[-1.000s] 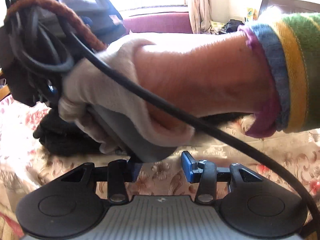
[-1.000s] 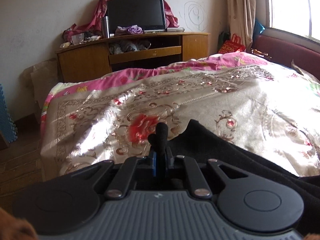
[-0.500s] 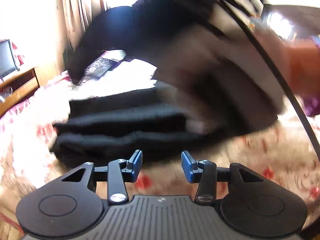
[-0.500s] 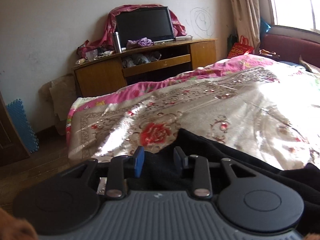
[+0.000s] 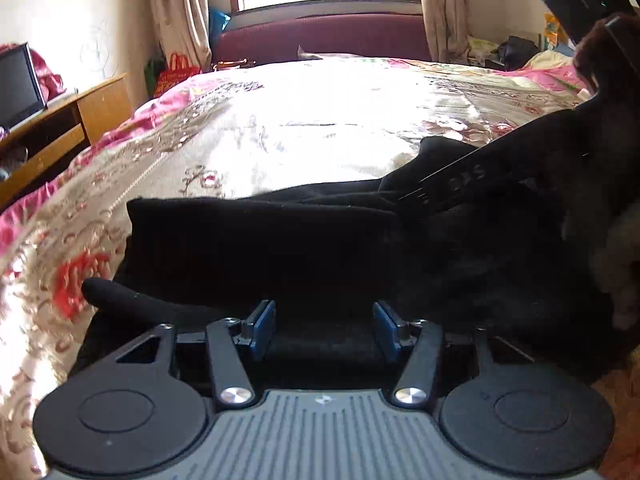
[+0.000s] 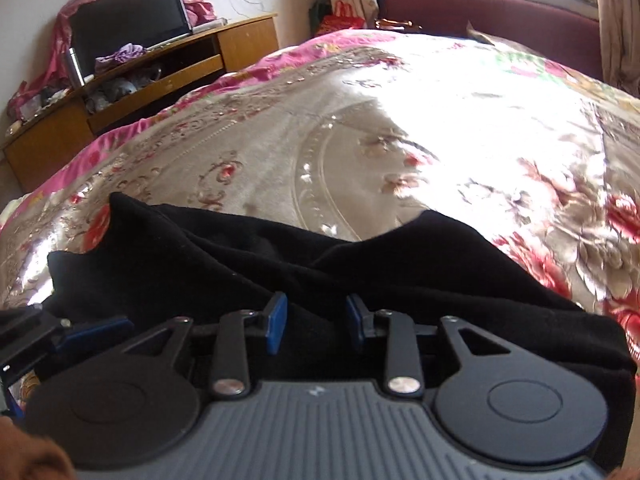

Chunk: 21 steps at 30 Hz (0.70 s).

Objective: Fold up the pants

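A: Okay, pants [image 5: 280, 240] where?
B: Black bundle on the floral bedspread [image 5: 320, 120], right in front of both tools.
A: Fingers?
B: Left gripper [image 5: 324, 326] spread wide, holding nothing. Right gripper [image 6: 316, 322] parted too, nothing pinched.

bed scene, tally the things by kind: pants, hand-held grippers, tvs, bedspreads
pants: 1
hand-held grippers, left and right, both open: 2
tv: 1
bedspread: 1
total: 5

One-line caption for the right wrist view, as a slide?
Open right gripper over folded black pants on a floral bedspread.
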Each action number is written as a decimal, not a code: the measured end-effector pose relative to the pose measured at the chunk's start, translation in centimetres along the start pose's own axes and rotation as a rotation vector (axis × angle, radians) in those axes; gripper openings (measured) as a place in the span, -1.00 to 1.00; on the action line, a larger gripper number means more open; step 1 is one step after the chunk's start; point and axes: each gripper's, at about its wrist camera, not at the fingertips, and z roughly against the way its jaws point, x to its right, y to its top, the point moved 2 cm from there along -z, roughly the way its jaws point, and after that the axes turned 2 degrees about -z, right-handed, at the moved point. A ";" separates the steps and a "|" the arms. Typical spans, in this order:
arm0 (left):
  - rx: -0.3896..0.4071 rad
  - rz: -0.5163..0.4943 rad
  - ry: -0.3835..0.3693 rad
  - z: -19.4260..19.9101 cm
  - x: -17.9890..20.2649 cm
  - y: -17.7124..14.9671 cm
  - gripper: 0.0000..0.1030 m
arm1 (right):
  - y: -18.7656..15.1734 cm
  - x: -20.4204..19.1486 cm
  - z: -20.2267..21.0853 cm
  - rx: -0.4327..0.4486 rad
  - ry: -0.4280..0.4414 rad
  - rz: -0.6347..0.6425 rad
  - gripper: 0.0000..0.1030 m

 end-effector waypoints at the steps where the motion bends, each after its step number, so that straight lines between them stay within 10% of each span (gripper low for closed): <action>1: 0.009 0.002 0.004 0.4 -0.1 0.0 0.32 | -0.1 0.6 0.3 -0.007 -0.009 -0.022 -0.46; 7: 0.049 -0.012 0.063 2.0 0.6 0.4 0.33 | -1.4 3.9 8.5 0.162 -0.019 -0.069 -0.13; 10: -0.007 -0.042 0.097 0.0 0.4 0.4 0.41 | -3.4 6.7 10.7 0.144 -0.076 -0.115 0.13; 21: 0.069 -0.123 0.075 1.3 4.4 1.7 0.42 | -9.4 12.3 11.5 0.077 -0.068 -0.360 0.17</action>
